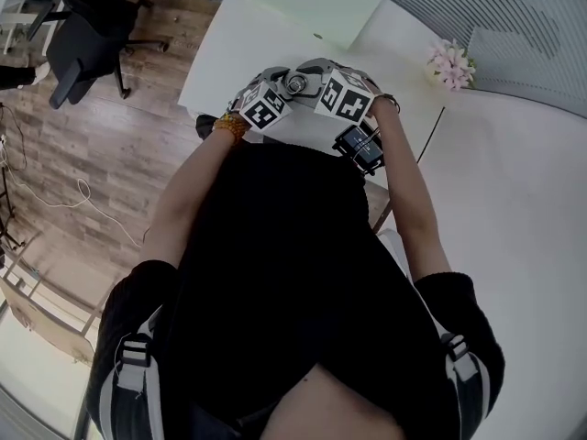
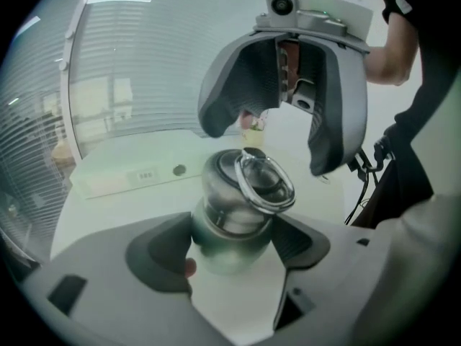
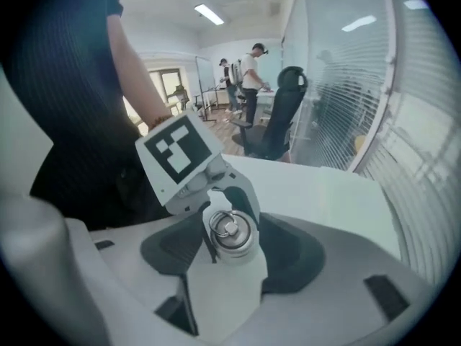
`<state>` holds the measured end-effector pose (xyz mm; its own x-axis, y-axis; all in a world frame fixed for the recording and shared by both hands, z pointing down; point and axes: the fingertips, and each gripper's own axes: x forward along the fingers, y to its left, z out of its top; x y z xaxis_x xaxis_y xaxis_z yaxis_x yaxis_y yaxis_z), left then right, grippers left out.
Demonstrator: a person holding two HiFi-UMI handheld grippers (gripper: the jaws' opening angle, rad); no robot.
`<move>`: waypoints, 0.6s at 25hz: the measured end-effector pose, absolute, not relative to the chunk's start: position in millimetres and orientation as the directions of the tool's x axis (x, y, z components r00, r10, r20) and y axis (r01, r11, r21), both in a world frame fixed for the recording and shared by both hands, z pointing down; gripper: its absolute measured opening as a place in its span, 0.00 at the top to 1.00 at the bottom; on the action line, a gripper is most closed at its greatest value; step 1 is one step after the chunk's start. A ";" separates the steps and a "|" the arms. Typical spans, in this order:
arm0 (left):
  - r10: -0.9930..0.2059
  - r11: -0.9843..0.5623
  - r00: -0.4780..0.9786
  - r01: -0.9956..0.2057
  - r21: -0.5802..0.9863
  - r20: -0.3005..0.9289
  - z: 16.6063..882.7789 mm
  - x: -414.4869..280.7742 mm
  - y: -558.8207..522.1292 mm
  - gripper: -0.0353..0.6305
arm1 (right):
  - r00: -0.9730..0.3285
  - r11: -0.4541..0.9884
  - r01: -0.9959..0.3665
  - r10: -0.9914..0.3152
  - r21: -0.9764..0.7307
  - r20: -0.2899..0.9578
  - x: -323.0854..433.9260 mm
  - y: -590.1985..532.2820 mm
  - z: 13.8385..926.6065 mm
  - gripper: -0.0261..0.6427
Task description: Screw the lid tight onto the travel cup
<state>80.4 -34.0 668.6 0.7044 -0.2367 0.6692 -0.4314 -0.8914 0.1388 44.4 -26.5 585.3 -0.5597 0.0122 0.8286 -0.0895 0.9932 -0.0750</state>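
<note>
Head view, setting: white counter [image 1: 275, 26] on the far side; pot of pink flowers [image 1: 449, 64] at far right; black office chair [image 1: 87, 26] at far left on the wood floor [image 1: 110, 154].
Head view, cup: cylindrical brushed-steel travel cup [image 1: 295, 83] by the counter's near edge, between the left tool [image 1: 273, 87] and the right tool [image 1: 321, 71], which meet over it.
Left gripper view, left tool: clenched on the cup's body [image 2: 229, 233], one ribbed pad pressed on each side below the lid. Cannot tell whether the base rests on the counter.
Left gripper view, lid: round steel lid with a wire ring handle [image 2: 248, 182] sits on the cup's mouth, the ring lying tilted across the top.
Left gripper view, right tool: hangs just above the lid [image 2: 274, 144], jaws spread, neither touching it.
Right gripper view, right tool: released. It looks down on the lid top [image 3: 230, 231], which shows between the pads with a sliver of gap on either side.
Handling: rigid metal, likely moderate in weight, not fragile. The polished wall is probably slippery, so the body grip needs a firm squeeze against the twist.
Where to hold: take the lid by its round rim, pads on opposite sides, below the ring. The ring would likely swivel and give no purchase.
</note>
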 end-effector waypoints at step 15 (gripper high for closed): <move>-0.233 -0.890 0.706 -0.431 0.145 0.669 668.6 81.3 -33.8 0.42 | -0.522 0.814 -0.526 -0.082 -0.245 0.849 40.3 -52.6 592.9 0.61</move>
<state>81.3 -33.8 668.6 0.7058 -0.2326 0.6691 -0.4312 -0.8905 0.1453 40.3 -52.6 592.9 -0.5223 -0.0820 0.8488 -0.5261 0.8144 -0.2450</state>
